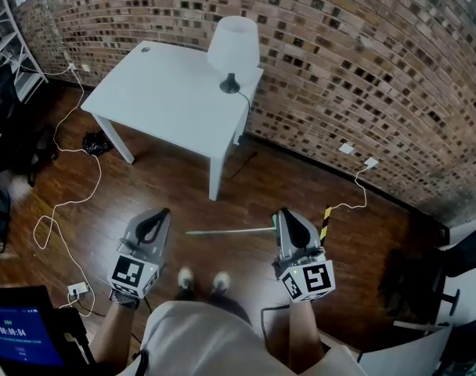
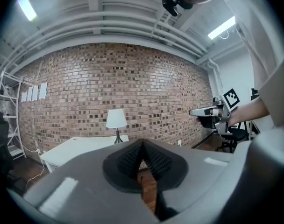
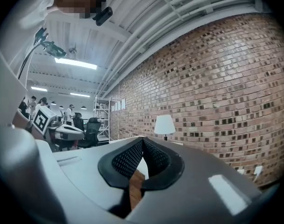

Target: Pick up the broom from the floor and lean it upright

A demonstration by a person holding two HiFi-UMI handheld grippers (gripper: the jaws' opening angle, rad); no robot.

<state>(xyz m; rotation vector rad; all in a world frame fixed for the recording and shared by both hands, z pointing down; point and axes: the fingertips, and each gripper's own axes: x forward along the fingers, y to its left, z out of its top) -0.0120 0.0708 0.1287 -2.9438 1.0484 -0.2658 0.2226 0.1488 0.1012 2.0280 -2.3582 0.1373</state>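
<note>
The broom [image 1: 230,230] lies flat on the wooden floor [image 1: 167,186], its thin pale pole running left to right just beyond the person's shoes [image 1: 200,280]. Its right end passes behind the right tool [image 1: 282,213]. A yellow-and-black striped piece [image 1: 326,222] shows just past that tool, but I cannot tell whether it belongs to the broom, and no bristle head is visible. The left tool [image 1: 161,212] hangs above the floor left of the pole's left end, so the two tools bracket the pole from above. Both are held well off the floor and aimed forward at the brick wall [image 1: 363,53], which looks like a stance for lining up and not yet for reaching down. Each tool's own view shows its ribbed pads [image 2: 129,159] meeting at the tip with only floor and room beyond, so both are closed and empty. They would have to spread before taking the pole. Being long and slim, the pole would likely swing if pinched near one end, so two grips set apart seem the safer choice. The bare wall to the right of the white surface [image 1: 167,92] with its lamp [image 1: 233,45] looks the natural place to lean it, though a white cable [image 1: 362,190] trails along the floor there.
</note>
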